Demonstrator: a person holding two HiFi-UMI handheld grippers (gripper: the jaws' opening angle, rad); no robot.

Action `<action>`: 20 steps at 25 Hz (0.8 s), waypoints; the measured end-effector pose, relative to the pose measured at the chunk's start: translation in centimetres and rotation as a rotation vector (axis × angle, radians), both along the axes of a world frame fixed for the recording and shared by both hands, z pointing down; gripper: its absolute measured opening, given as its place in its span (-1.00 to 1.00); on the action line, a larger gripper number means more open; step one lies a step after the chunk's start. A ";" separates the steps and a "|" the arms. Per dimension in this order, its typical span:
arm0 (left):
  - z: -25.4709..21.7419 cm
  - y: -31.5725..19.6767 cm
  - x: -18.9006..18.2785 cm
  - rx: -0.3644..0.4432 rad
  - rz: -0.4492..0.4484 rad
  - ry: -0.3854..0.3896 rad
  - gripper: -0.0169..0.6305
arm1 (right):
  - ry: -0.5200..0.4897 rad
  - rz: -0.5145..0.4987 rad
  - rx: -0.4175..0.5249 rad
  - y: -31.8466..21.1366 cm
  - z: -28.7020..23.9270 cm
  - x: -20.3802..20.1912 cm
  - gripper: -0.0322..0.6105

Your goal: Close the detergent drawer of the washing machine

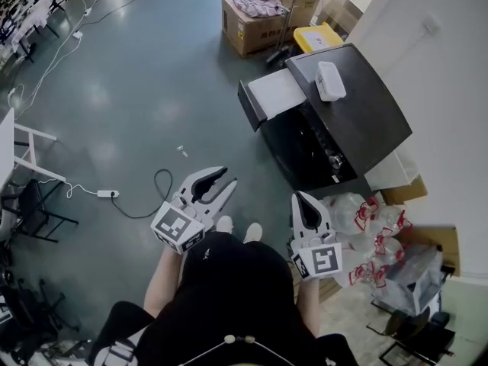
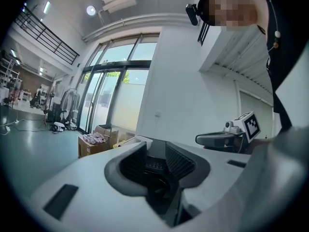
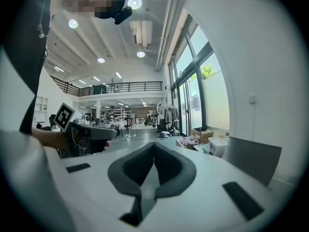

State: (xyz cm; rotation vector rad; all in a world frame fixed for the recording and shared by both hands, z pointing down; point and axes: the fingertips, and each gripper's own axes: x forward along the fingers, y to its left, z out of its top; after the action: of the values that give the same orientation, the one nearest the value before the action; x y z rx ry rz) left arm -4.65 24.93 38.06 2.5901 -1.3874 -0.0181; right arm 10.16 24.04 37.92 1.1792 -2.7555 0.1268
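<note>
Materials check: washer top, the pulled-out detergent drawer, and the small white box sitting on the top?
Washing machine top: dark grey and smooth with a faint sheen. It could be painted metal or plastic, can't tell.
Detergent drawer: matte white body with a dark front edge, likely moulded plastic.
White box: rounded corners and an even white surface, probably plastic.

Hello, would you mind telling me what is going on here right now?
A person stands near a dark washing machine, a gripper in each hand. Its detergent drawer is pulled out. The left gripper has its fingers apart and empty, and the right gripper is shut on nothing. Neither touches the machine.
</note>
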 end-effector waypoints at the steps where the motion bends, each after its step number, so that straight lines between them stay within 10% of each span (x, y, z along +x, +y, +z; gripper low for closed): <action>1: 0.1 0.1 -0.6 -0.010 0.001 0.005 -0.61 | 0.004 0.005 -0.006 0.0 0.2 -0.4 -0.89; 20: 6.3 -5.0 -3.4 -0.157 0.088 0.110 -0.32 | 0.124 -0.005 -0.140 -5.9 7.0 -4.3 -0.60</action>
State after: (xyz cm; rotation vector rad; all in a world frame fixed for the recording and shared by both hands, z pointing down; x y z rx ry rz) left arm -8.05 19.97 44.40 2.4776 -1.1872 -0.0360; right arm 5.91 18.19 44.96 1.1058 -2.5952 0.2340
